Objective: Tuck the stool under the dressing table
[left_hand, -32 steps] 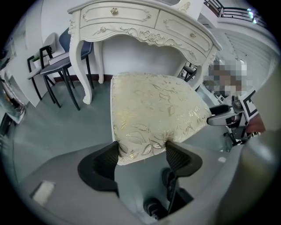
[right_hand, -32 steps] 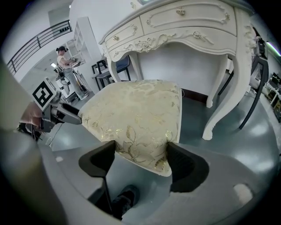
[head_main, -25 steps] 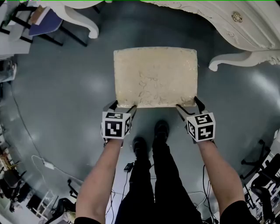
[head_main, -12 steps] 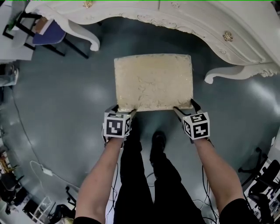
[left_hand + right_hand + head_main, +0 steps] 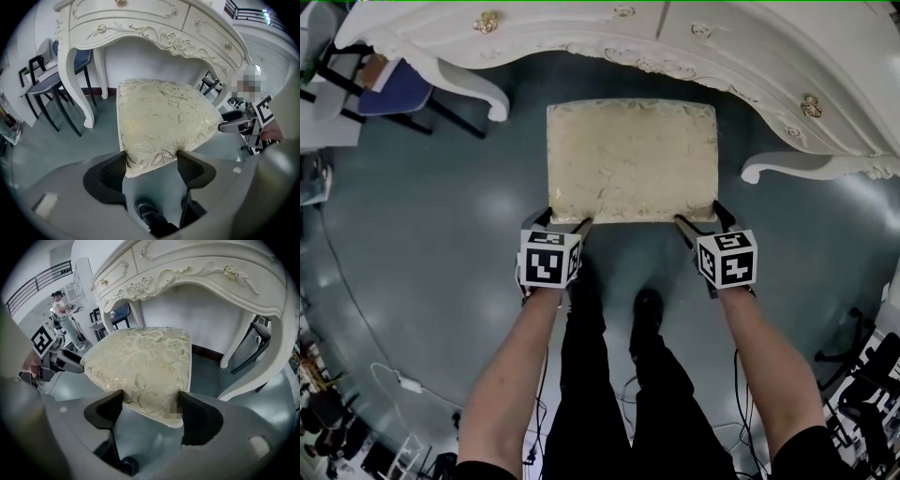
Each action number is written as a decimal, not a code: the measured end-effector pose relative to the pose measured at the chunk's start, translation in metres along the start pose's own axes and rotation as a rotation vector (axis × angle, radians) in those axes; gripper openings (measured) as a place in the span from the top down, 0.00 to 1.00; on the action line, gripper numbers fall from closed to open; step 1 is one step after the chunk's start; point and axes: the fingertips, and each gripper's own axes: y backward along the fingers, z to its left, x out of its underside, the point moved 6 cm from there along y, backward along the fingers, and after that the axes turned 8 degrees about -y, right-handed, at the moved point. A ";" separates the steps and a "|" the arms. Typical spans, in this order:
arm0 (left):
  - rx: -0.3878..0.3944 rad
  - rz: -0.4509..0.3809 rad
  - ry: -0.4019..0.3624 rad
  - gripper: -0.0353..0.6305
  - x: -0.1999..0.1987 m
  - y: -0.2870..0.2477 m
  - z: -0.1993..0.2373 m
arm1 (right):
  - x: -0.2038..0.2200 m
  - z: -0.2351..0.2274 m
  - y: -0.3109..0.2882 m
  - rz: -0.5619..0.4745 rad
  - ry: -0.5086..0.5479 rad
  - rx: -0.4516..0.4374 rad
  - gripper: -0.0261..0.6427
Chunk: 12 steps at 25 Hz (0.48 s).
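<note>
1. The left gripper (image 5: 150,161) has its jaws part-way closed, pinching the near left corner of the stool (image 5: 159,117). The cushion fabric touches both pads.
2. The right gripper (image 5: 152,406) has the same grip on the near right corner, with its jaws pressed against the cushion on either side.
3. Below the left jaws, only the left gripper view shows a dark shoe (image 5: 147,215) close up on the grey floor (image 5: 469,216). The head view shows it behind the grippers, with the person's arms reaching forward.
4. The stool stretches straight ahead of both grippers. The head view shows its cream, gold-patterned top as a full rectangle. Each gripper view shows it tapering away from the held corner.
5. Each gripper view also shows the other gripper at the far side corner, which the head view confirms.
6. Beyond the stool is the table (image 5: 722,37), white with carved trim and gold knobs. In the head view the stool's far edge lies just short of the table's front edge, between the two front legs. The gripper views show the open knee space and a white wall behind it, which are hidden from above.
7. Farther off to the left of the left gripper is a dark chair (image 5: 394,89). Only the right gripper view shows a distant person (image 5: 63,310).
</note>
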 end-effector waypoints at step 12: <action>0.090 -0.045 -0.123 0.40 -0.052 -0.015 0.063 | -0.045 0.017 -0.029 -0.052 -0.105 0.071 0.40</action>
